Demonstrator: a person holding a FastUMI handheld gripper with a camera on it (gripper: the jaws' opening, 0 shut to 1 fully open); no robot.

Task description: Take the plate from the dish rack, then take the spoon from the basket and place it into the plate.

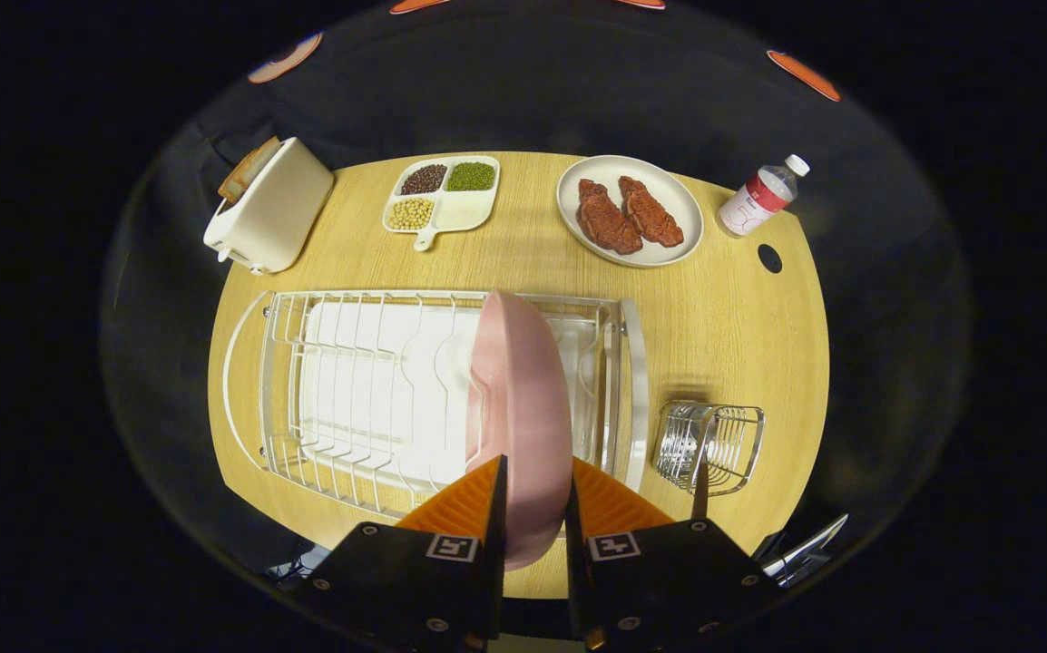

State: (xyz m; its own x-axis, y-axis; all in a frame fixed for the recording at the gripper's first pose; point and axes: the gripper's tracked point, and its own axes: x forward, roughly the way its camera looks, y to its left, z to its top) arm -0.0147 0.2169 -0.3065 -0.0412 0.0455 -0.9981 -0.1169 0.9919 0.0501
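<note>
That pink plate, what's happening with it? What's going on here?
A person is holding a gripper, and its two fingers are clamped on the edge of the pink plate, which stands on its edge over the white dish rack. To the right of the rack sits a small wire basket with a spoon handle sticking out. The spoon has not been touched yet. Farther back on the wooden table are a toaster, a tray of beans, a plate of meat and a bottle.

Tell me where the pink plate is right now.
In the gripper view, the pink plate stands on edge between the tongs, which are shut on it, over the dish rack, left of the wire basket.
</note>
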